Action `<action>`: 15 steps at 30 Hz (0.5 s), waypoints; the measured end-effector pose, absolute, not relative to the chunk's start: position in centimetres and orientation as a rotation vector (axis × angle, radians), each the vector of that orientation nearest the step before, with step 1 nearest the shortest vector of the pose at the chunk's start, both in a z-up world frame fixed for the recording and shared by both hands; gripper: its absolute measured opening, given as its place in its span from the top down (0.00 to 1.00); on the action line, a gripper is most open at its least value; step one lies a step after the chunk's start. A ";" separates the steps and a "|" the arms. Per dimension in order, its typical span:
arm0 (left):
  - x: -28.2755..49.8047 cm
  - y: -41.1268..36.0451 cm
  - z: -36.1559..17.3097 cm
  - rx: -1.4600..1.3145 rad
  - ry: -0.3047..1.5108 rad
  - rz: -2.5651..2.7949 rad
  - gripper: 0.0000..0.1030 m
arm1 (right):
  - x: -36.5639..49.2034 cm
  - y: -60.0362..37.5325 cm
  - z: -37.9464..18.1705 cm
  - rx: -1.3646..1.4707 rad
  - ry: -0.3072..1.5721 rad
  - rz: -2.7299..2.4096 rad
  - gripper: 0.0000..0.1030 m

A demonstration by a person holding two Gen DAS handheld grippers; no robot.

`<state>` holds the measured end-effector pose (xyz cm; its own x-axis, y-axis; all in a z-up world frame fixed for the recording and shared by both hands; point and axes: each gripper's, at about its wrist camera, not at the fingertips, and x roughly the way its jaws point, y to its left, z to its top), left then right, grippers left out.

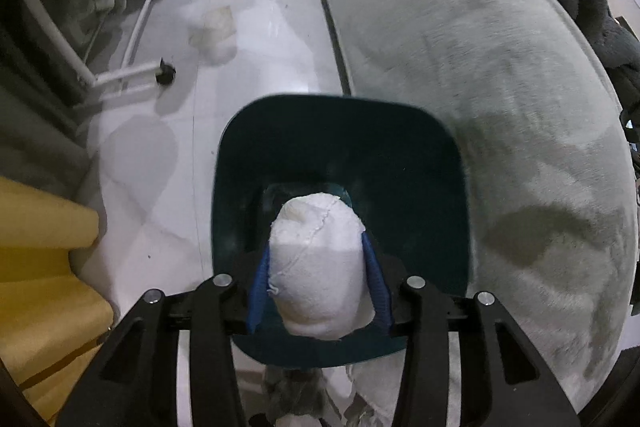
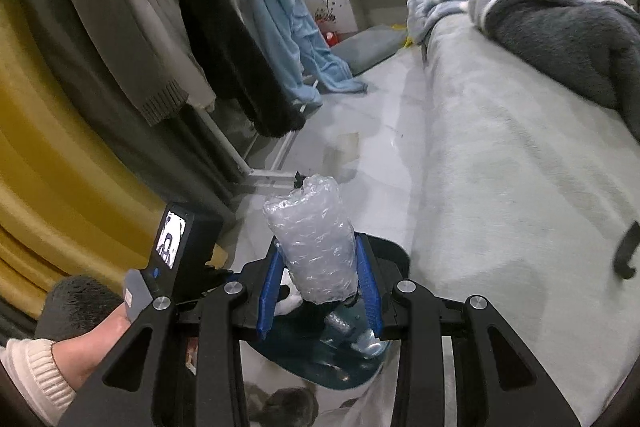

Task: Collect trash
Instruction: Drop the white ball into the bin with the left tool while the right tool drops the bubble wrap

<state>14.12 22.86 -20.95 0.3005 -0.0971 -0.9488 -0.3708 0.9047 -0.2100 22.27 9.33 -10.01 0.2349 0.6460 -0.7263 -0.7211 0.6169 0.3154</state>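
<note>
In the left wrist view my left gripper (image 1: pixel 318 259) is shut on a white wad of cloth or paper (image 1: pixel 320 267) and holds it right above the open dark teal bin (image 1: pixel 420 163), which stands on the floor beside the bed. In the right wrist view my right gripper (image 2: pixel 318 267) is shut on a roll of clear bubble wrap (image 2: pixel 314 247), held upright above the same bin (image 2: pixel 384 251). The left gripper's body with its small screen (image 2: pixel 172 239) shows at the left, held by a hand.
A bed with a pale green cover (image 1: pixel 500 87) runs along the right. A clothes rack with hanging garments (image 2: pixel 180 39) and a wheeled white base (image 1: pixel 132 75) stands left. A yellow curtain (image 2: pixel 48 147) is at far left. A pale scrap (image 1: pixel 216 27) lies on the white floor ahead.
</note>
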 end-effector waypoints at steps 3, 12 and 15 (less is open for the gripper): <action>13.5 23.9 -21.6 -0.462 1.281 0.179 0.43 | 22.8 10.2 -11.3 -0.113 0.980 0.928 0.65; 12.6 25.5 -21.3 -0.495 1.272 0.150 0.28 | 23.3 13.4 -16.5 -0.191 1.101 0.882 0.65; 12.3 26.1 -20.3 -0.503 1.239 0.153 0.27 | 23.0 14.3 -18.2 -0.226 1.135 0.870 0.65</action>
